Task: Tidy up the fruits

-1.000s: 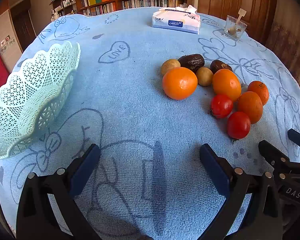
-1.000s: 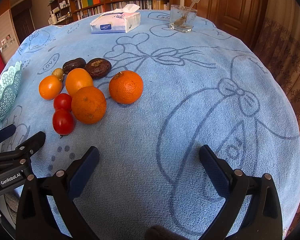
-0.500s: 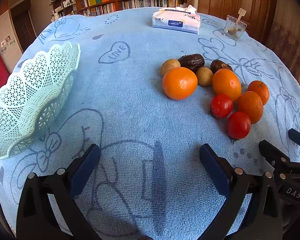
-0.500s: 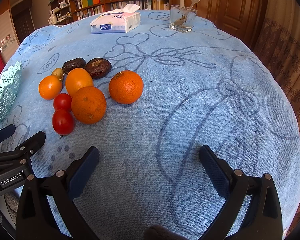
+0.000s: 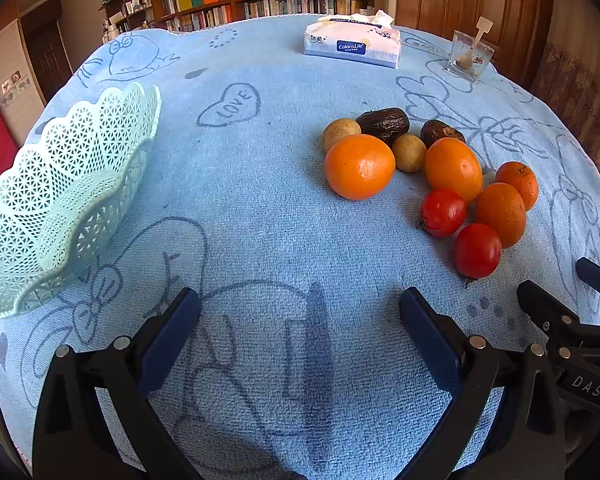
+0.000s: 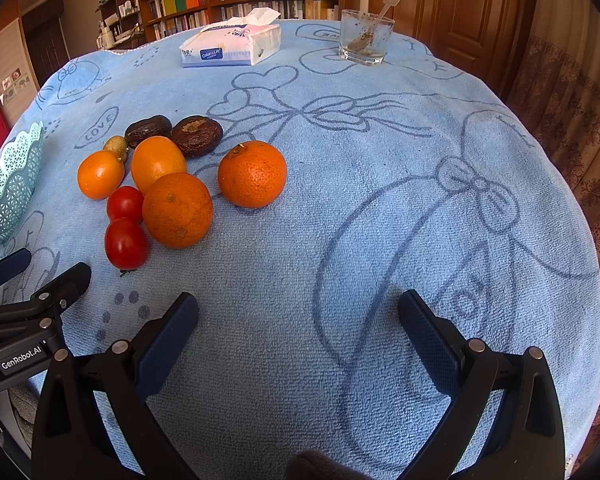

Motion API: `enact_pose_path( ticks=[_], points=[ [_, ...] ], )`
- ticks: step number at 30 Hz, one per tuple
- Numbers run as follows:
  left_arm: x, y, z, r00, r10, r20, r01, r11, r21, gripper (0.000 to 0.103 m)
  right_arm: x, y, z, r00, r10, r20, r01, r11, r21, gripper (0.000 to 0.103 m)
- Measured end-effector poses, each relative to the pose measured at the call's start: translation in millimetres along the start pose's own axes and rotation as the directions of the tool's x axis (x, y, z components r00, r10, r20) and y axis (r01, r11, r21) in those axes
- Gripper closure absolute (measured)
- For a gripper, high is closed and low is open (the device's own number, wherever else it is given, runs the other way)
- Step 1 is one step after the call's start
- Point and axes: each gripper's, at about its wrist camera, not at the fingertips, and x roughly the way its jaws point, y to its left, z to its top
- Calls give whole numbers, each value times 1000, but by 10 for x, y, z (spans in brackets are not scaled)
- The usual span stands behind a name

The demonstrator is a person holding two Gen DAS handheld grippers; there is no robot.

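Both grippers, left gripper (image 5: 299, 312) & right gripper (image 6: 298, 316), are hovering w/ jaws apart, empty; fruit pile (image 5: 420, 176) is sitting ahead-right of left, basket (image 5: 60, 208) ahead-left, prob. awaiting fruit.

"LOVE" is drawn in a heart on the blue cloth (image 5: 228, 106), "Colors Life" marks the tissue pack (image 5: 352, 46), "DAS" the right gripper (image 5: 588, 292), and "GenRobot.AI" the left gripper (image 6: 24, 280).

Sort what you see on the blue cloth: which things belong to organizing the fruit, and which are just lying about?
Belongs to the job:
- oranges
- red tomatoes
- dark brown fruits
- small tan fruits
- lattice basket

Just lying about:
- tissue pack
- glass with a spoon
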Motion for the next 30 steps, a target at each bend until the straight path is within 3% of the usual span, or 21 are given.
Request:
enact_pose_path(
  ticks=[30],
  points=[
    [28,4,45,1000,-15,-13,15,1000,2,2,-15,-31,-13,1000,28,-14,-28,999,-25,5]
  ],
)
